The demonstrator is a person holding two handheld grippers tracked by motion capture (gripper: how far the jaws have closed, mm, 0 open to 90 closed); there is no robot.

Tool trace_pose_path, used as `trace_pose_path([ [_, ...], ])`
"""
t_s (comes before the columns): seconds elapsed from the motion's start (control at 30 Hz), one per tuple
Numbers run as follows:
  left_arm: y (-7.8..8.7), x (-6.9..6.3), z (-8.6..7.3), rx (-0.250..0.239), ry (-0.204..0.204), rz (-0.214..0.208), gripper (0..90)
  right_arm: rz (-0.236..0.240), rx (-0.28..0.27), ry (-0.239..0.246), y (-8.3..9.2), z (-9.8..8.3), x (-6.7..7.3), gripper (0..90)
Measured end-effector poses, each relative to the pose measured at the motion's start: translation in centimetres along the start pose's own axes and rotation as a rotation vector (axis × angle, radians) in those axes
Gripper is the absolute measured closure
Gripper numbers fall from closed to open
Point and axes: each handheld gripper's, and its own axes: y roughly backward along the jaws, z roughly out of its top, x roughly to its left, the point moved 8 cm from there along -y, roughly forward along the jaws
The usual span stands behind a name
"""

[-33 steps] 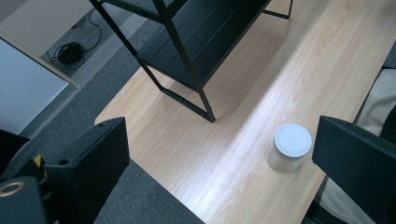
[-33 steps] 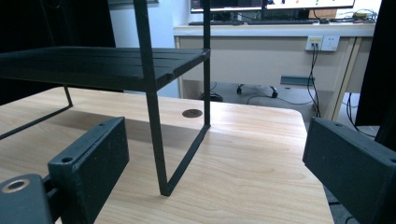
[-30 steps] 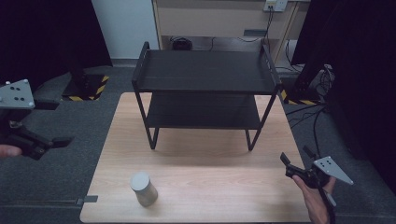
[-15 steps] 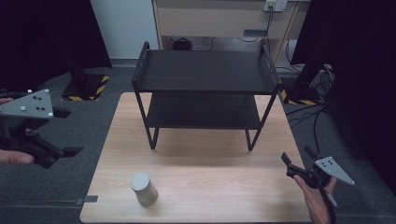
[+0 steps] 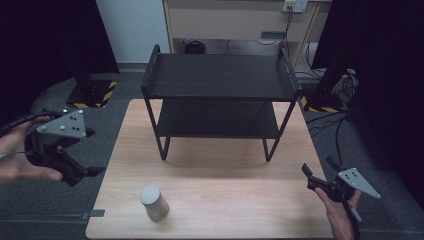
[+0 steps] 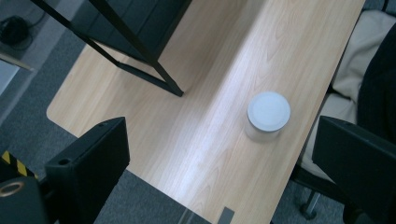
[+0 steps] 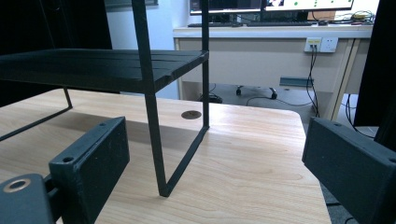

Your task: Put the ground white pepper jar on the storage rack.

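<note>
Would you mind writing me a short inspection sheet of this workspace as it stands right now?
Surface: light wooden table, bare wood around the items.
Job's things: grey cylindrical canister upright near the front left; black two-tier shelf rack at the back, both tiers bare.
Clutter: nothing seen.
Grippers: left gripper off the table's left edge, open, holding nothing; right gripper at the front right corner, open, holding nothing.
Cables: cable from the left gripper; loose cables on the floor at the right.
Surroundings: grey carpet, wooden desk behind, wall sockets.
</note>
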Motion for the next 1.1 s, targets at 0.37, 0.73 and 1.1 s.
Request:
trace_pose_path([
  [0.37, -4.0, -0.3, 0.4, 0.042, -0.046, -0.069, 4.3, -0.002, -0.005, -0.001, 0.1, 0.0, 0.0, 7.6],
  [0.73, -8.9, -1.1, -0.8, 0.072, -0.075, -0.130, 4.4, -0.012, -0.008, -0.009, 0.2, 0.0, -0.2, 7.8],
  [1.1, -13.8, -2.2, -2.1, 0.094, -0.077, -0.198, 4.4, -0.015, -0.007, -0.013, 0.3, 0.0, -0.2, 7.9],
])
